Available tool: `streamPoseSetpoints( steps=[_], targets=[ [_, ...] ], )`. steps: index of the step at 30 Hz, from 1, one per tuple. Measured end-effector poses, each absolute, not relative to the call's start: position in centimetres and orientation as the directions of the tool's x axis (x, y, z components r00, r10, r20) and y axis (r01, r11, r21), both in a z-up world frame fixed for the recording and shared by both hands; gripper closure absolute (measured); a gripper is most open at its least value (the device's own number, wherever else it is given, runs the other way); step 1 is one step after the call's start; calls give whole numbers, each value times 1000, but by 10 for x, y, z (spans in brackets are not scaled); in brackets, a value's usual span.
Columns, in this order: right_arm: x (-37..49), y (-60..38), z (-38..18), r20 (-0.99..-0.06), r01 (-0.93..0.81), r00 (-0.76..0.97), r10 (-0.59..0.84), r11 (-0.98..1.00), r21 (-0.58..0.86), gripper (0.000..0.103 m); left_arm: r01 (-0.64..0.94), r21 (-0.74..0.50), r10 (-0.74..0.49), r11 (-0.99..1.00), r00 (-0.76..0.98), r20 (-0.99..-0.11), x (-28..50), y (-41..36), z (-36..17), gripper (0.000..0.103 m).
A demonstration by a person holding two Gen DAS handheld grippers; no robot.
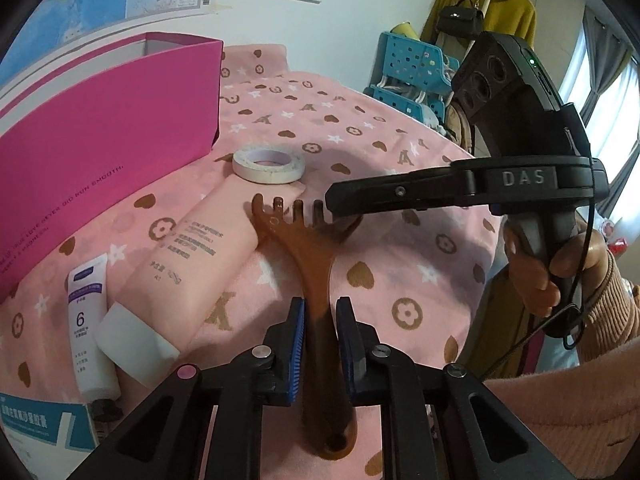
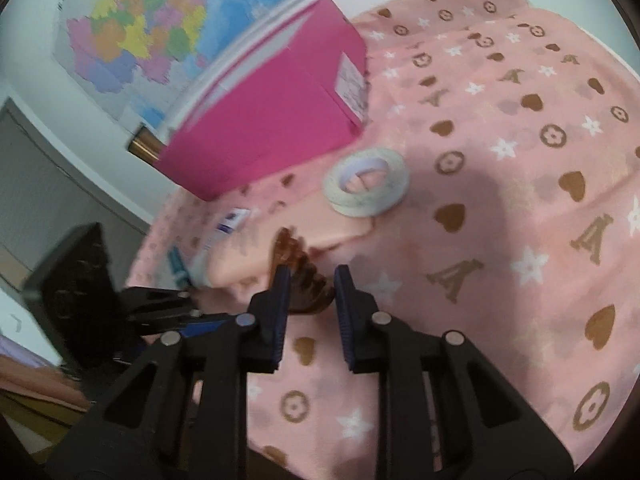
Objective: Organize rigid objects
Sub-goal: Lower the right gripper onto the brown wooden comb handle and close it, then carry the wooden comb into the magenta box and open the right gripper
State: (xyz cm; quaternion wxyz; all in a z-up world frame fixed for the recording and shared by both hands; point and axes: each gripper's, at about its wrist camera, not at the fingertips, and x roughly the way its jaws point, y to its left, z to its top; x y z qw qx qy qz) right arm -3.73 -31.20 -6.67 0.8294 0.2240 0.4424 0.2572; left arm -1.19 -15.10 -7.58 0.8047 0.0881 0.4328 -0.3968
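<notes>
A brown wooden comb-like scratcher (image 1: 310,264) lies on the pink patterned cloth (image 1: 400,280), tines pointing away. My left gripper (image 1: 321,320) stands around its handle, with small gaps between the jaws and the handle. My right gripper (image 2: 308,300) is open around the tined head (image 2: 304,280); in the left wrist view its fingers (image 1: 360,196) reach in from the right over the tines. A white tape roll (image 1: 269,164) lies beyond the scratcher. A large pink tube (image 1: 192,264) and a small white tube (image 1: 86,320) lie to the left.
A magenta box (image 1: 108,152) stands at the back left, with a map on the wall behind it. A blue-and-white carton (image 1: 40,432) lies at the near left. Blue baskets (image 1: 412,64) and hanging clothes stand beyond the table's right edge.
</notes>
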Motion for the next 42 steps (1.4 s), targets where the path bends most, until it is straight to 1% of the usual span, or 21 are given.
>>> streamPoseSetpoints(
  steps=[4, 8, 11, 18, 22, 24, 33, 42],
  targets=[
    [-34, -308, -74, -585, -234, 439, 681, 716, 658, 72, 710, -221, -577, 668, 308, -756, -9, -151, -76, 89],
    [-33, -292, -87, -602, -229, 396, 693, 709, 667, 72, 709, -221, -579, 670, 312, -754, -9, -152, -76, 89],
    [-33, -287, -87, -595, -229, 403, 696, 706, 671, 72, 706, -224, -581, 672, 315, -751, -8, -150, -75, 89],
    [-34, -286, -73, -575, -244, 433, 694, 704, 667, 81, 697, -281, -624, 659, 300, -721, -4, -141, -64, 89],
    [-32, -288, -54, -534, -271, 453, 714, 681, 680, 86, 706, -270, -635, 655, 321, -703, -4, -139, -49, 89],
    [-29, -287, -42, -523, -290, 464, 715, 680, 673, 87, 707, -260, -638, 658, 340, -691, -3, -136, -39, 89],
    [-1, -269, 21, -466, -415, 511, 722, 682, 601, 87, 690, -218, -638, 691, 439, -633, 26, -120, 7, 88],
    [51, -252, 69, -382, -483, 542, 748, 650, 587, 87, 633, -116, -567, 765, 578, -587, 62, -104, 53, 87]
  ],
)
